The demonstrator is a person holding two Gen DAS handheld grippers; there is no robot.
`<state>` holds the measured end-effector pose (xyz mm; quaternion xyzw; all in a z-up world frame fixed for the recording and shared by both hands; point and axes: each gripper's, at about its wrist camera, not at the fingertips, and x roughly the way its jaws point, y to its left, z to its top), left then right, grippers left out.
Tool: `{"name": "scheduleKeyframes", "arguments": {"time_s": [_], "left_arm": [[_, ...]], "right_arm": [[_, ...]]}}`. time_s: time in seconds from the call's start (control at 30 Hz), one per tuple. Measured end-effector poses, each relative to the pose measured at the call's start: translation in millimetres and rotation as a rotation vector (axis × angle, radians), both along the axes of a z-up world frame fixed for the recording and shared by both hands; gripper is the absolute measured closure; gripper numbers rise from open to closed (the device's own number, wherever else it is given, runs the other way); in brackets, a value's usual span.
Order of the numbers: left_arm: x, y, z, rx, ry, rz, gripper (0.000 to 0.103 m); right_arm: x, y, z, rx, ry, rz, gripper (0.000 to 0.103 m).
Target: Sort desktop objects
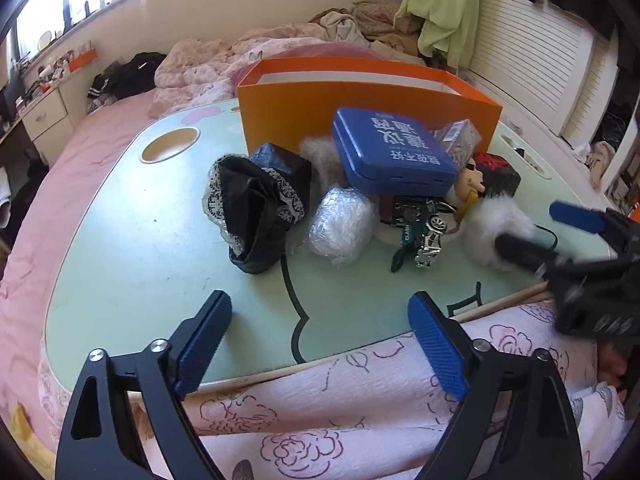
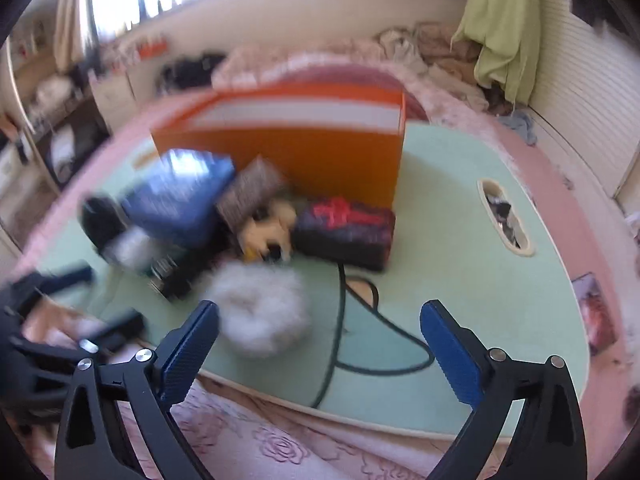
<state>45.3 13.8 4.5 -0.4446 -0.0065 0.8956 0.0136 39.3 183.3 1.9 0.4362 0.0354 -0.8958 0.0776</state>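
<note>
We hover both grippers, left gripper (image 1: 320, 340) and right gripper (image 2: 320, 348), fingers spread and empty. The orange box (image 1: 360, 116) looks unfilled; the blue case (image 1: 392, 152), toy car (image 1: 420, 228) and white pompom (image 2: 260, 316) sit heaped before it, so sorting seems barely begun.

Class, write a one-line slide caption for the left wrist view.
Open left claw hovers before a green table cluttered beside an orange box.

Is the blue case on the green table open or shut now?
Shut. In the left wrist view the blue case has its lid down flat on its base, with only a thin seam along the side. It rests tilted on other items.
</note>
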Motion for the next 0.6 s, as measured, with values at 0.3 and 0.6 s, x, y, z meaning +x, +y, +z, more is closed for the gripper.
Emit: {"name": "scheduleKeyframes", "arguments": {"time_s": [0.3, 0.6], "left_arm": [[-3.3, -5.4, -4.9, -0.007, -0.012, 0.029, 0.0], [-3.1, -4.5, -4.6, -0.008, -0.012, 0.026, 0.0]], "right_arm": [[-1.1, 3.3, -9.5, 0.002, -0.04, 0.045, 0.0], [-1.1, 3.4, -9.7, 0.002, -0.04, 0.044, 0.0]]}}
